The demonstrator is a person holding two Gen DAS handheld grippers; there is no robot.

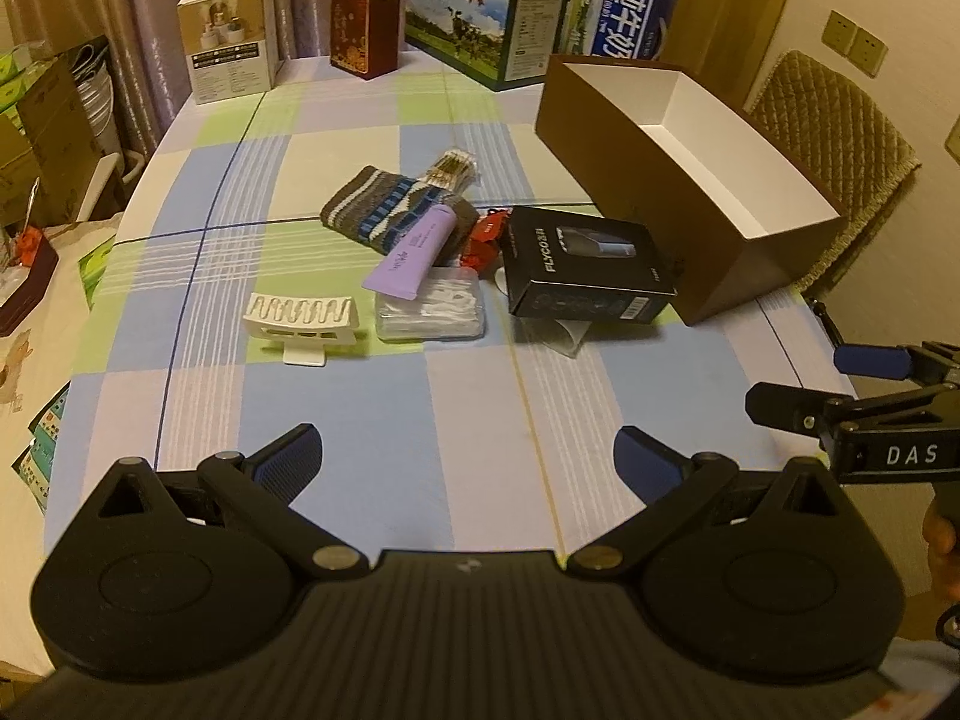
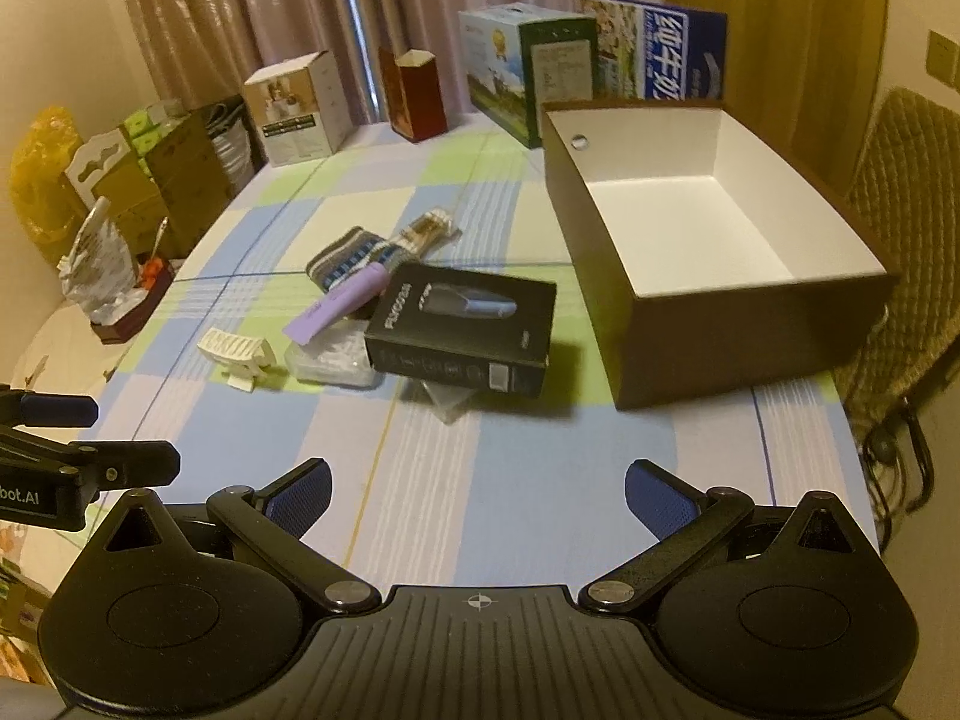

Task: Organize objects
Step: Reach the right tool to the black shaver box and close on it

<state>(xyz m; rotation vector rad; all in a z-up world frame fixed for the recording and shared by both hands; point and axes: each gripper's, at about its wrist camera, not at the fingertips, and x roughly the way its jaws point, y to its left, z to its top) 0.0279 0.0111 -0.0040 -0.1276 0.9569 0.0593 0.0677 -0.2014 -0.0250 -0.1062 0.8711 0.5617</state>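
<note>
A brown open box point(image 1: 690, 198) point(image 2: 720, 324) with a white empty inside stands at the table's right. Left of it lie a black FLYCO box point(image 1: 585, 273) point(image 2: 462, 330), a purple tube point(image 1: 414, 252) point(image 2: 336, 306), a clear plastic case point(image 1: 429, 309) point(image 2: 333, 363), a white rack point(image 1: 303, 318) point(image 2: 237, 354), a knitted pouch point(image 1: 384, 210) point(image 2: 351, 261), a packet of swabs point(image 1: 453, 168) point(image 2: 423, 231) and a red item point(image 1: 486, 237). My left gripper point(image 1: 468, 456) and right gripper point(image 2: 477, 492) are open and empty above the near table.
Several cartons stand along the table's far edge: a white one point(image 1: 231, 39), a dark red one point(image 1: 363, 27), a green milk carton point(image 1: 480, 18) and a blue one point(image 1: 624, 15). A padded chair point(image 1: 834, 138) stands right of the table. Boxes are stacked at the left point(image 2: 150, 180).
</note>
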